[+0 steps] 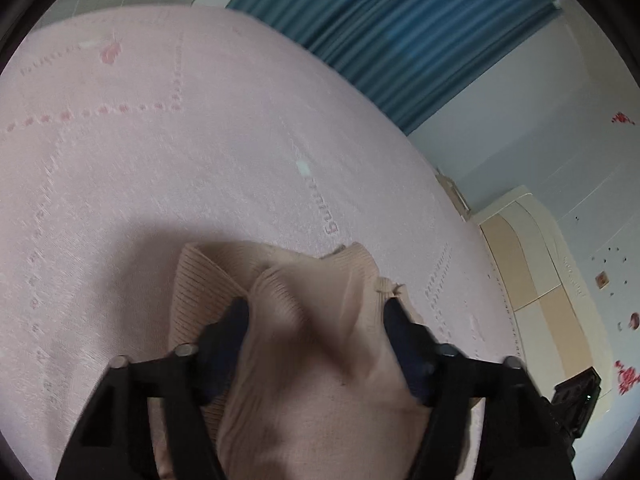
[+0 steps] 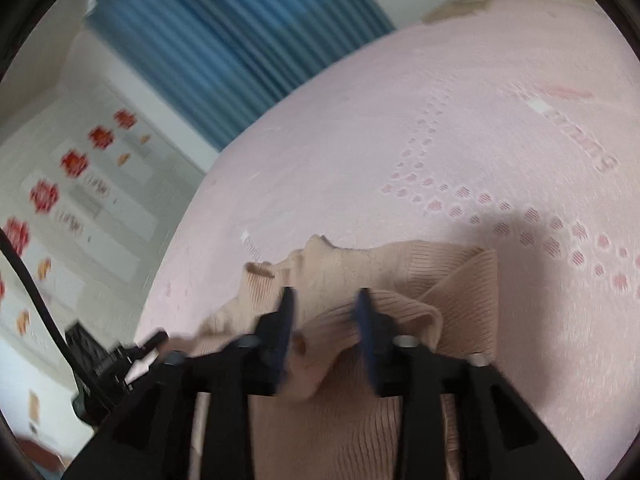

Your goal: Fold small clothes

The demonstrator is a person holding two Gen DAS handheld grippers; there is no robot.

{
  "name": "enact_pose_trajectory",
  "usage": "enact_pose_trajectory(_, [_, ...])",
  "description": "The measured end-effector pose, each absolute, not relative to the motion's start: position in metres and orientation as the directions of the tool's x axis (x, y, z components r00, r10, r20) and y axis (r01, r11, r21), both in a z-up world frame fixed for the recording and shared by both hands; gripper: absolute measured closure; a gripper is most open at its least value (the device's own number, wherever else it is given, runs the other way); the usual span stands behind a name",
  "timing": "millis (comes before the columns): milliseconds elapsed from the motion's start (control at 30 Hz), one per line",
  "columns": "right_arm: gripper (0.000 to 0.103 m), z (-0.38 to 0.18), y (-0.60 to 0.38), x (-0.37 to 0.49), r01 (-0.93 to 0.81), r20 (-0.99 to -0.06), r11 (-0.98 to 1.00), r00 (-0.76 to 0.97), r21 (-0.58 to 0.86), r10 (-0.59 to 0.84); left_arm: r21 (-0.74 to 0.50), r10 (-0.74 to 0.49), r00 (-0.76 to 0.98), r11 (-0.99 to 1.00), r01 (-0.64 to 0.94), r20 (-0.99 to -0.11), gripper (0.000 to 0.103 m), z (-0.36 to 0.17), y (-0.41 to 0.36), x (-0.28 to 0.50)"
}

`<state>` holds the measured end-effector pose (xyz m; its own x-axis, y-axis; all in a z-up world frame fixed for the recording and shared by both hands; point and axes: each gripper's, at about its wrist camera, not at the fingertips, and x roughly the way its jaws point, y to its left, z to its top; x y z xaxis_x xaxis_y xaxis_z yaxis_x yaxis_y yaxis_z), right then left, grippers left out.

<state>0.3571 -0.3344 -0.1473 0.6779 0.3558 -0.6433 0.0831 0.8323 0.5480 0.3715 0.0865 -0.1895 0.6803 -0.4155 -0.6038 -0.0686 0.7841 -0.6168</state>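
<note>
The left gripper (image 1: 316,312) points downward, its jaws standing wide apart. The right gripper (image 2: 325,304), somewhat blurred, seems narrower but parted.

Left gripper (image 1: 316,312) jaws spread, beige ribbed garment (image 1: 304,344) bunched between, on pink bedspread (image 1: 200,160).

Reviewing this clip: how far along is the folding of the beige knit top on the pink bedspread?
Done: the beige knit top already lies doubled in layers on the pink bedspread.
In hand: the left gripper and right gripper both stand open, with bunched fabric between the fingers.
Left: the top is still rumpled; it needs smoothing and probably another fold.
</note>
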Motion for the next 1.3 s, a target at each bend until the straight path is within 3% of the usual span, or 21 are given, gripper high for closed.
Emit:
enact_pose_trajectory(267, [0.064,-0.154,-0.324,0.345,0.105,-0.710,0.925,0.675,0.364,0.202,-0.606,-0.392,0.672,0.788,-0.107,-0.629,0.030,-0.200,0.091,0.373])
enact_pose_trajectory(467, [0.064,-0.170,-0.325,0.352,0.175,-0.776,0.947,0.622,0.268,0.105,-0.485,-0.318,0.662,0.871,-0.079,-0.678,0.034,-0.203,0.071,0.380])
enact_pose_trajectory(633, [0.065,-0.186,-0.325,0.361,0.210,-0.829,0.952,0.555,0.222,0.071,-0.331,-0.223,0.676,0.943,-0.033,-0.702,0.053,-0.201,0.047,0.378])
enact_pose_trajectory(733, [0.089,-0.194,-0.319,0.364,0.204,-0.846,0.961,0.531,0.187,0.052,-0.249,-0.153,0.636,0.966,-0.064,-0.756,0.070,-0.211,0.041,0.384])
enact_pose_trajectory(800, [0.094,-0.191,-0.314,0.363,0.182,-0.833,0.970,0.552,0.163,0.036,-0.219,-0.117,0.616,0.971,-0.093,-0.779,0.087,-0.219,0.043,0.388])
enact_pose_trajectory(867, [0.095,-0.182,-0.312,0.358,0.159,-0.802,0.972,0.596,0.175,0.047,-0.233,-0.125,0.615,0.967,-0.098,-0.778,0.095,-0.219,0.050,0.389])
enact_pose_trajectory(1000, [0.095,-0.170,-0.318,0.352,0.131,-0.758,0.956,0.641,0.261,0.119,-0.260,-0.133,0.628,0.959,-0.115,-0.767,0.096,-0.213,0.062,0.385])
enact_pose_trajectory(1133, [0.094,-0.193,-0.320,0.364,0.202,-0.843,0.965,0.536,0.168,0.035,-0.249,-0.117,0.613,0.959,-0.134,-0.782,0.095,-0.217,0.062,0.382])
enact_pose_trajectory(1233, [0.093,-0.189,-0.316,0.362,0.196,-0.829,0.970,0.559,0.145,0.011,-0.273,-0.141,0.610,0.954,-0.128,-0.780,0.091,-0.214,0.061,0.378])
enact_pose_trajectory(1300, [0.084,-0.176,-0.312,0.355,0.164,-0.803,0.979,0.596,0.120,-0.002,-0.299,-0.170,0.603,0.947,-0.119,-0.779,0.082,-0.211,0.063,0.375])
